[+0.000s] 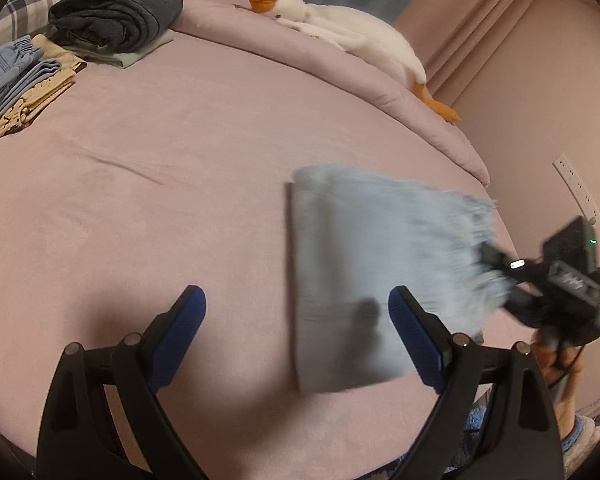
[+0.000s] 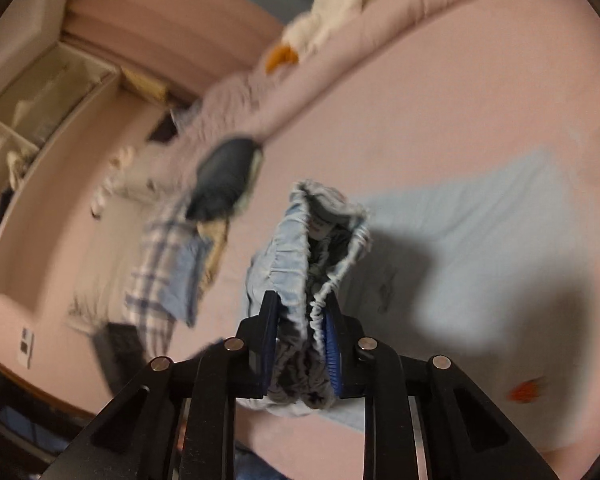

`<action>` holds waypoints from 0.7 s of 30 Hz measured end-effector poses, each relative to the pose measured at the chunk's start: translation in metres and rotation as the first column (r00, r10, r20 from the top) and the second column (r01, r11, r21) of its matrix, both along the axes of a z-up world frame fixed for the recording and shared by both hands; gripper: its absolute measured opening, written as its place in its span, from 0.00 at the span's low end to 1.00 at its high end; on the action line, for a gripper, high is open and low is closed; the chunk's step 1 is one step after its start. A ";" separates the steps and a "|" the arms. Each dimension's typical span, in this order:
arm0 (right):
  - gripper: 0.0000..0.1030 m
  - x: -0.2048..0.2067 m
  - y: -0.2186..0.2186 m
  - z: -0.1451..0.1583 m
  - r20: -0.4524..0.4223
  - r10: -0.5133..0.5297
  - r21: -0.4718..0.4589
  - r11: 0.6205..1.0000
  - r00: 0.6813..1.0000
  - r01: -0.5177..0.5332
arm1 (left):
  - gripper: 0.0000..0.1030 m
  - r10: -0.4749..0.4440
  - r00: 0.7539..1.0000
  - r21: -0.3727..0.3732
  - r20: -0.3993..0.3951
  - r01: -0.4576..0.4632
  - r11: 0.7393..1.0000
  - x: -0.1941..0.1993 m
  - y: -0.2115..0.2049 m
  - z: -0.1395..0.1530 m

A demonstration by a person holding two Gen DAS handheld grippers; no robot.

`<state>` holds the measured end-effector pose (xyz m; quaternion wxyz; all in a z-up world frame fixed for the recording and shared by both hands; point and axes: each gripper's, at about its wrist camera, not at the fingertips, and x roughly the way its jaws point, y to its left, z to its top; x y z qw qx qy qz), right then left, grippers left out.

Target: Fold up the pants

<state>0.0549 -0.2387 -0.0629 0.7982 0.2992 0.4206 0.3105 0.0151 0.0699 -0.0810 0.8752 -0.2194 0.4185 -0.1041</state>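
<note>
In the left wrist view, the left gripper [image 1: 298, 308] hangs over the bed [image 1: 140, 200] with jaws spread and empty, the folded pants [image 1: 364, 264] lying just ahead of its right jaw. In the right wrist view, the right gripper [image 2: 300, 336] has its jaws clamped on the gathered waistband [image 2: 300, 264], probably to carry that end over for a fold.

Home bedroom: pink bed [image 1: 180, 152], plush goose [image 1: 340, 24].

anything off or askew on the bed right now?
Nothing damaged or spilled. The light blue pants lie folded near the bed's edge, their waistband pinched in the right tongs. The left tongs hang open, empty. Frames are motion-blurred.
</note>
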 end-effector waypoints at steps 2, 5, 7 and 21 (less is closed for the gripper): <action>0.22 -0.001 -0.023 0.010 0.026 -0.034 -0.020 0.999 0.999 0.034 | 0.90 -0.004 1.000 -0.001 0.001 0.004 1.000 0.004 -0.003 0.001; 0.22 -0.002 -0.055 0.005 0.008 -0.094 -0.060 0.994 0.996 0.095 | 0.90 -0.021 1.000 -0.010 -0.005 0.021 1.000 0.006 -0.008 -0.001; 0.22 -0.001 -0.065 -0.007 -0.028 -0.116 -0.079 0.990 0.993 0.113 | 0.90 -0.045 0.999 -0.009 -0.012 0.045 0.999 0.010 -0.015 -0.003; 0.44 -0.011 -0.068 -0.007 0.057 -0.215 -0.454 0.864 0.975 0.217 | 0.69 -0.253 0.967 0.169 0.002 0.249 0.953 0.089 -0.104 0.012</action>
